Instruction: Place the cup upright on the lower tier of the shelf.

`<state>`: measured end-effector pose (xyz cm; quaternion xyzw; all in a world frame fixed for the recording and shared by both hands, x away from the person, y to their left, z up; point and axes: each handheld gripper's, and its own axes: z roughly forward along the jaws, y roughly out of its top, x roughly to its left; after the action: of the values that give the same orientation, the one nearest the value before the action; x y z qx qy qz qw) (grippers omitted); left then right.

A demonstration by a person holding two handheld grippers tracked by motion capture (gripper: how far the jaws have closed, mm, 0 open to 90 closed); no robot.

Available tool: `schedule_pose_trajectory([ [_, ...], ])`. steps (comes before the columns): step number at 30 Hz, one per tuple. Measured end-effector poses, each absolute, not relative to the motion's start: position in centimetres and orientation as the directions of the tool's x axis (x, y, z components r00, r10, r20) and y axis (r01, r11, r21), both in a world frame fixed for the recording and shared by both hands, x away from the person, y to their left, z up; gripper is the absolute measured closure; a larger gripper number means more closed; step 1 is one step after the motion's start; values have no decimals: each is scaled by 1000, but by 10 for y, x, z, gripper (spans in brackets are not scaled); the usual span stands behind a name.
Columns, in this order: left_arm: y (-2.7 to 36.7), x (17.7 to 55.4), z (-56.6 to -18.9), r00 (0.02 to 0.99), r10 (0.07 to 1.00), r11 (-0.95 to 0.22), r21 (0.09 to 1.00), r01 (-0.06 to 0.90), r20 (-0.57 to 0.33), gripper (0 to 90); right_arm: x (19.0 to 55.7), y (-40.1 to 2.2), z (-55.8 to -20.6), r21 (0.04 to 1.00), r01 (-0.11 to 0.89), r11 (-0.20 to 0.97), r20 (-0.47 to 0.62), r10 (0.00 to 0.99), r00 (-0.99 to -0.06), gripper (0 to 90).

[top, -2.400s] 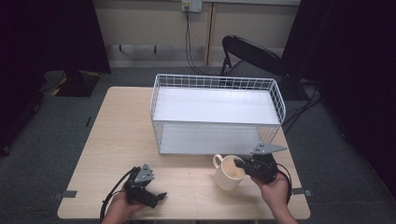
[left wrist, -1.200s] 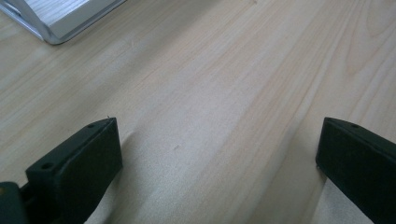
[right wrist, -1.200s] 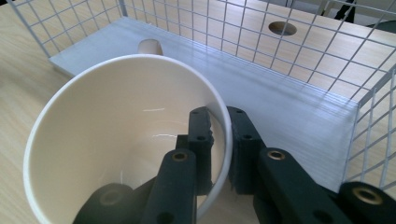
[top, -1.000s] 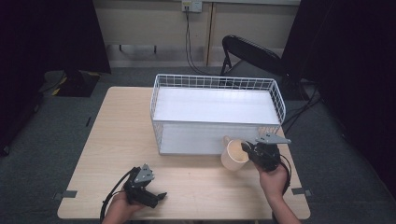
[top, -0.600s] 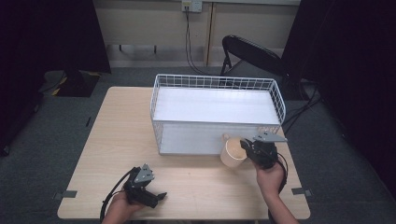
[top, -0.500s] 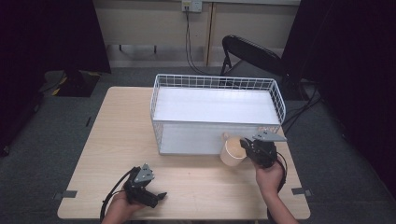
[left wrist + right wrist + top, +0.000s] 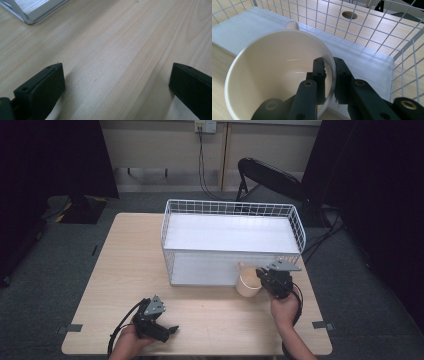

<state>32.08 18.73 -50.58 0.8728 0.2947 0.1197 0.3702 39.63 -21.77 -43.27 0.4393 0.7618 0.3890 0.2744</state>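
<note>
Here the right tool (image 7: 329, 75) clamped the rim of an empty cream cup (image 7: 272, 72) beside the empty wire basket (image 7: 230, 210), while the left tool (image 7: 117, 82) rested with jaws apart.

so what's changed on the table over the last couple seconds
The right gripper, shut on the cup by its rim, carried it from the open table away from the person, up against the near wall of the wire basket. The grip was already on at the start. The left gripper stayed open near the table's near edge, and the basket did not move.
</note>
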Motion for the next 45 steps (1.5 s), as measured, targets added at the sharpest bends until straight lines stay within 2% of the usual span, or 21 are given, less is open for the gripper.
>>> schedule_pose_trajectory([
  [34,187,321,-506,798,603,-552,717,426,-9,0,411,-216,-433,835,470,285,-87,913,-399,814],
  [45,187,321,-506,798,603,-552,717,426,-10,0,412,-215,-434,848,456,270,-87,919,-384,783],
])
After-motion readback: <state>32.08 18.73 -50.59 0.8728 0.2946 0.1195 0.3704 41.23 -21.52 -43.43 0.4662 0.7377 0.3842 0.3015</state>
